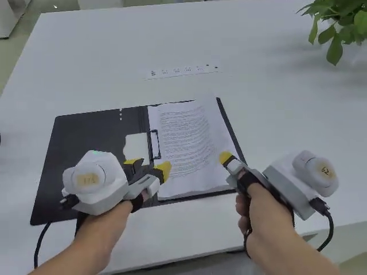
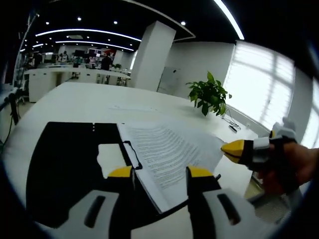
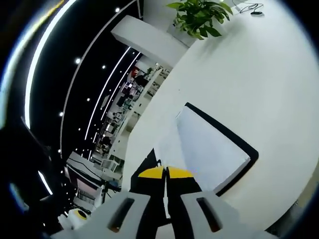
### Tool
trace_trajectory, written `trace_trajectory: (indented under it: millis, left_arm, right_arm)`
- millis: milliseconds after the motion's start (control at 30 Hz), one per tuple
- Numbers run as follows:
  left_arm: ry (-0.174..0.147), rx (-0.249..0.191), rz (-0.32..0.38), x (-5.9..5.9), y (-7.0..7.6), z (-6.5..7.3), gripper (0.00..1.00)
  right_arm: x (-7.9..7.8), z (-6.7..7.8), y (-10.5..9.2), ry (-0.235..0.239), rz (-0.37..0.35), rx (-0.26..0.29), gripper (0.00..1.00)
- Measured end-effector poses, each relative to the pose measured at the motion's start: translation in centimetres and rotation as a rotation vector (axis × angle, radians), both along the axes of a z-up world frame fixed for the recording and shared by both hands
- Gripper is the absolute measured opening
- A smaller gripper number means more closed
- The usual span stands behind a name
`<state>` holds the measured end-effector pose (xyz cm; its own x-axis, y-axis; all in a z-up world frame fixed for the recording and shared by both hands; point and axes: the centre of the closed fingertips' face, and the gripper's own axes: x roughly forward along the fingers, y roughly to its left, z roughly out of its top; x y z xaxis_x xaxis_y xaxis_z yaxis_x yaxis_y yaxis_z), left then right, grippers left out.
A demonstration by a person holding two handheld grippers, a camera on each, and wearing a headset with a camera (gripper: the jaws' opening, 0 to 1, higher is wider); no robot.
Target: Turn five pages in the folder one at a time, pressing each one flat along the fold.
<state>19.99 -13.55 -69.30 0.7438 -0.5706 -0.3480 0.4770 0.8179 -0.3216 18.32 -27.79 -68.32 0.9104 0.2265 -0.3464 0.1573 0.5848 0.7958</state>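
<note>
White table [image 1: 258, 74] with a leafy plant [image 2: 209, 94], bright windows [image 2: 259, 79], a white pillar [image 2: 152, 55], strip lights [image 2: 84, 33] overhead

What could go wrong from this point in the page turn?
1. The right gripper, jaws shut at the right edge of the paper stack, may lift several sheets, or none.
2. The left gripper, open over the stack's lower edge near the folder's clip, lies in the turning page's path and could crease it.

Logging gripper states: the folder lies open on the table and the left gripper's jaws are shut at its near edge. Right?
Not quite: the left gripper is open, jaws spread, per the left gripper view. The folder does lie open on the table.
</note>
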Motion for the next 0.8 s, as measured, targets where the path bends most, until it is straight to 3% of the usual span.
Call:
trace_trajectory:
  millis: [233, 433, 567, 800]
  left_arm:
    - [-0.062, 0.008, 0.093, -1.0, 5.6, 2.7, 0.42]
    - [-0.084, 0.001, 0.176, -2.4, 9.7, 4.0, 0.42]
    - [-0.096, 0.003, 0.211, -3.2, 11.6, 4.6, 0.42]
    - [-0.128, 0.01, 0.229, -3.6, 13.3, 6.4, 0.41]
  right_arm:
    - [0.6, 2.5, 5.0, -0.067, 0.117, -0.016, 0.0]
    - [0.6, 3.3, 9.9, -0.09, 0.221, -0.034, 0.0]
    - [0.5, 3.6, 12.4, -0.098, 0.277, -0.046, 0.0]
    - [0.3, 3.6, 15.0, -0.104, 0.329, -0.064, 0.0]
